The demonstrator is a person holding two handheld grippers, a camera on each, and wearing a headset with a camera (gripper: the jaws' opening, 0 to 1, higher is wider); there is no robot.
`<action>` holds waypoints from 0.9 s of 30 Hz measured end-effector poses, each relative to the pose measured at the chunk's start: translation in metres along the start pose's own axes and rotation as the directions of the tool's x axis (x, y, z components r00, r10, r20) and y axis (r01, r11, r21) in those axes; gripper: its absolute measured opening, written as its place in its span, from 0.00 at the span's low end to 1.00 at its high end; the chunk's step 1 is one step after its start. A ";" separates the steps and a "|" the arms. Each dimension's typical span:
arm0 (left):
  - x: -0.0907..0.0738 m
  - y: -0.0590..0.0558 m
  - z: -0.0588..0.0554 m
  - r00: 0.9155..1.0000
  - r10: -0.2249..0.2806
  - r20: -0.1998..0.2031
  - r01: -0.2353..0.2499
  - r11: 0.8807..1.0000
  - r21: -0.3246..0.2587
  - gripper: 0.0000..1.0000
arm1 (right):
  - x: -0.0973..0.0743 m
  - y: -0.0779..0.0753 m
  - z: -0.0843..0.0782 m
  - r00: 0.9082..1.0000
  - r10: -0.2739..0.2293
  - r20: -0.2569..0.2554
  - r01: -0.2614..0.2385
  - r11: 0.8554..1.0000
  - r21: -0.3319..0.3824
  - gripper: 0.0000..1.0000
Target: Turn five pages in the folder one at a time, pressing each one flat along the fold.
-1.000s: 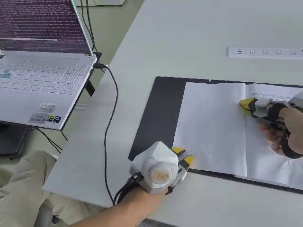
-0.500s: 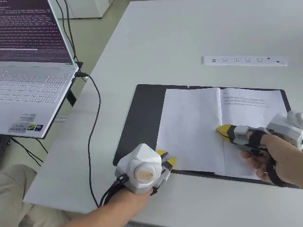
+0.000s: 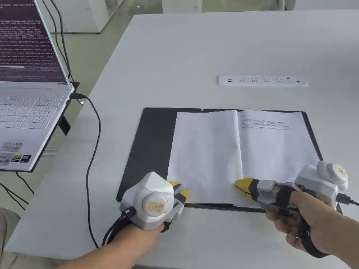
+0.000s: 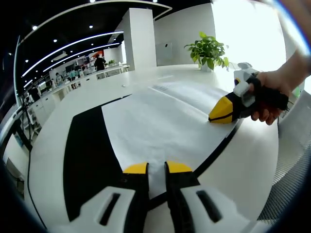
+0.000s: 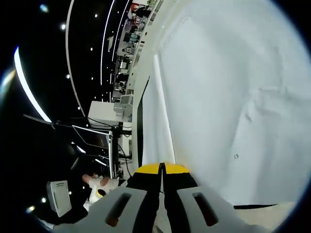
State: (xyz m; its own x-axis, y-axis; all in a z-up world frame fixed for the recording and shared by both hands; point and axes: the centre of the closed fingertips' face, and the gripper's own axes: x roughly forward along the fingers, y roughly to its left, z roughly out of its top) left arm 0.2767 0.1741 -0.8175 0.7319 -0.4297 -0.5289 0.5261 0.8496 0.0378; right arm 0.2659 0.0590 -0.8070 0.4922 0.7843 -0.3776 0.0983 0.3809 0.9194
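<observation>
The black folder [image 3: 148, 147] lies open on the white table, with a blank left page [image 3: 205, 154] and a printed right page [image 3: 277, 143]. My right gripper [image 3: 240, 184] is shut, its yellow tip resting on the fold near the folder's near edge. In the right gripper view the shut jaws [image 5: 162, 167] point along the crease across the white page [image 5: 218, 97]. My left gripper [image 3: 179, 192] rests on the left page's near left corner. Its jaws [image 4: 156, 167] are shut to a narrow slit over the page edge [image 4: 155, 126], and the right gripper [image 4: 214, 116] lies ahead of them.
A white power strip [image 3: 262, 80] lies beyond the folder. An open laptop [image 3: 28, 84] stands at the left, and its black cable [image 3: 92, 151] runs down the table's left side. The table edge is just below both hands.
My right gripper has slid along the fold from the far end to the near edge. The left gripper has stayed at the page corner. The head camera has shifted.
</observation>
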 end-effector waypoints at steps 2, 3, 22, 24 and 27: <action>-0.001 0.000 0.000 1.000 0.003 0.001 -0.003 1.000 -0.001 0.11 | -0.004 -0.001 -0.010 1.000 0.003 -0.015 -0.003 1.000 0.004 0.00; -0.001 0.000 0.000 1.000 0.003 0.001 -0.003 1.000 -0.002 0.11 | -0.006 -0.001 -0.014 1.000 0.003 -0.021 -0.003 1.000 0.008 0.00; -0.005 -0.001 0.000 0.996 0.018 -0.091 -0.021 1.000 -0.023 0.11 | -0.051 0.038 -0.018 0.994 0.085 0.064 -0.082 0.996 -0.042 0.00; -0.008 -0.003 -0.001 0.994 0.014 -0.105 -0.015 1.000 -0.008 0.11 | -0.061 0.049 -0.011 0.988 0.108 0.107 -0.101 0.993 -0.069 0.00; -0.017 -0.003 0.009 0.997 0.010 -0.073 -0.011 1.000 -0.022 0.13 | -0.084 0.062 0.004 0.977 0.111 0.184 -0.087 0.987 -0.134 0.00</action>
State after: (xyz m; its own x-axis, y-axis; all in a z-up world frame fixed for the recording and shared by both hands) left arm 0.2668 0.1759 -0.8010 0.7030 -0.3979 -0.5894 0.5082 0.8609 0.0250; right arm 0.2338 0.0144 -0.7179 0.6510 0.7179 -0.2464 -0.0613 0.3733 0.9257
